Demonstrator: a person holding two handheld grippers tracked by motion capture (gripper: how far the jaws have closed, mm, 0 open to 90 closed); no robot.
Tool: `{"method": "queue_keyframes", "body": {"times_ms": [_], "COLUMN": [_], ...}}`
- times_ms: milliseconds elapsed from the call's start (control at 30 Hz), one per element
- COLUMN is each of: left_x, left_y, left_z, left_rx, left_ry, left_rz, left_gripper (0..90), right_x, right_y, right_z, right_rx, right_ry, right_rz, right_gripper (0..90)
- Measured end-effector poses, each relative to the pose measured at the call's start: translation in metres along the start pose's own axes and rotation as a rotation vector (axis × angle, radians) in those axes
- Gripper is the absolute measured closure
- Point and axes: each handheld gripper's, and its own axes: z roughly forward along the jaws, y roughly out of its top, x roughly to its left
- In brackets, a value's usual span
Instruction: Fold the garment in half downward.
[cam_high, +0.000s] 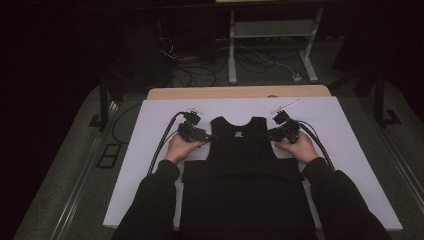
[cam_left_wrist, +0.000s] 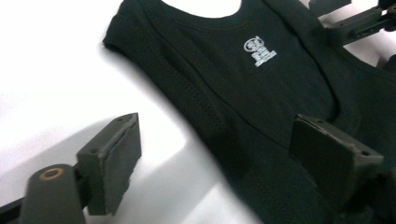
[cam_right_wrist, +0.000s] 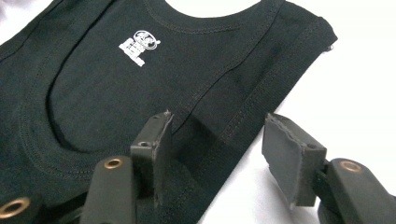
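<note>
Forearms in dark sleeves (cam_high: 150, 200) reach forward; left claw (cam_high: 212, 136) and right claw (cam_high: 271, 134), both open, straddle black tank top (cam_high: 243, 150) edges; hem cut off.

Black vest (cam_high: 243, 150) lies flat mid-table (cam_high: 360, 165); white surface open on both flanks and beyond the neckline. Left gripper (cam_high: 212, 136) and right gripper (cam_high: 272, 134) crowd the armholes, cables (cam_high: 162, 145) trailing along outer sides.
</note>
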Motion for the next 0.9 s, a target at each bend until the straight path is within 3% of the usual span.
{"method": "queue_keyframes", "body": {"times_ms": [267,533,900], "left_x": [-0.003,-0.008,-0.018], "left_y": [0.001,0.001,0.003], "left_z": [0.003,0.009,0.017], "left_rx": [-0.007,-0.005,-0.017], "left_ry": [0.017,0.016,0.033], "left_rz": [0.006,0.047,0.052], "left_gripper": [28.6,40.9,56.5], "right_x": [0.004,0.007,0.011], "right_y": [0.0,0.0,-0.001], "right_z": [0.002,0.003,0.006], "right_rx": [-0.011,-0.023,-0.027], "right_ry": [-0.018,-0.03,-0.003], "right_rz": [-0.011,0.0,0.001], "right_gripper": [48.8,56.4,69.7]}}
